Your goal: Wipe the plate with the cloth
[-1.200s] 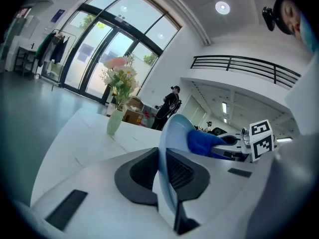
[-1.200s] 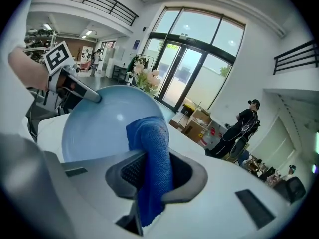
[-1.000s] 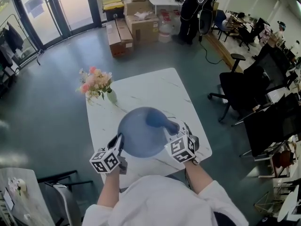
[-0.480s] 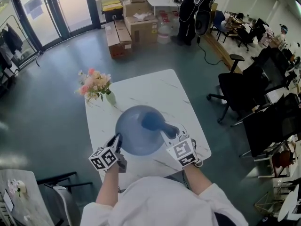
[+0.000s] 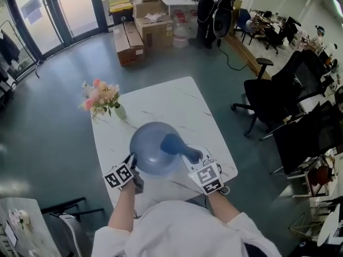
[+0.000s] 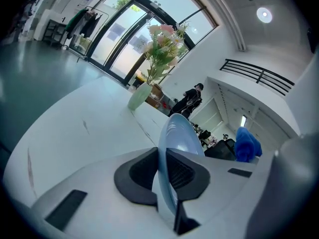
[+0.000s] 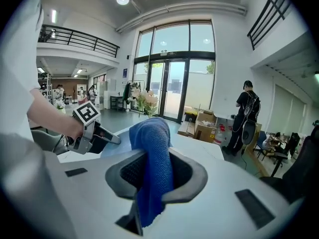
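Note:
A pale blue plate (image 5: 150, 150) is held above the near half of the white table (image 5: 161, 103). My left gripper (image 5: 133, 164) is shut on its left rim; in the left gripper view the plate (image 6: 178, 143) stands edge-on between the jaws. My right gripper (image 5: 192, 155) is shut on a blue cloth (image 5: 172, 143), whose bunched end lies against the plate's right side. In the right gripper view the cloth (image 7: 153, 148) hangs out of the jaws, with the plate (image 7: 115, 147) and the left gripper (image 7: 94, 131) behind it.
A vase of pink flowers (image 5: 102, 98) stands at the table's far left corner. Black office chairs (image 5: 268, 98) are to the right of the table. Cardboard boxes (image 5: 144, 20) and a standing person (image 5: 211, 9) are on the floor beyond it.
The left gripper and the plate have sunk toward the table. The right gripper has shifted a little and rolled, with the cloth still against the plate.

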The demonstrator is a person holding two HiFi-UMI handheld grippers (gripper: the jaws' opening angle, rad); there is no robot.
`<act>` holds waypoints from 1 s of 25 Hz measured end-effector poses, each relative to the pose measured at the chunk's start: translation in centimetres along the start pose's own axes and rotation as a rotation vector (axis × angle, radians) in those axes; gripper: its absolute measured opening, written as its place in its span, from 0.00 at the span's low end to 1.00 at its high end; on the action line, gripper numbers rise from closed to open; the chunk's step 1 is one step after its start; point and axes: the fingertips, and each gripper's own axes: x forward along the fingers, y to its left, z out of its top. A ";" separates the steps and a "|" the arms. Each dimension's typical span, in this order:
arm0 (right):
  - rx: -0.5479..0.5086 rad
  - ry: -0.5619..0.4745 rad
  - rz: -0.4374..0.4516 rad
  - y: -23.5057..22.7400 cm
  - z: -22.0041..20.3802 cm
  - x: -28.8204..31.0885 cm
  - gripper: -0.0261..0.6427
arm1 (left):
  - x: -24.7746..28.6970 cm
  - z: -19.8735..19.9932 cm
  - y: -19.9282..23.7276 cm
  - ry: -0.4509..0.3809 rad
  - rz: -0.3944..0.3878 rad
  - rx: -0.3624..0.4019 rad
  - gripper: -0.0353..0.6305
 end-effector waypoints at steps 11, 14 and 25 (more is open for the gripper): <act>0.021 0.006 -0.015 -0.4 -1.1 -1.1 0.18 | 3.3 -2.0 1.0 0.082 0.045 -0.083 0.12; 0.027 0.009 -0.013 -0.4 -1.3 -1.1 0.18 | 3.7 -2.2 1.6 0.096 0.068 -0.089 0.12; 0.043 0.020 0.002 -0.3 -2.1 -0.9 0.18 | 4.8 -3.3 3.4 0.130 0.139 -0.130 0.12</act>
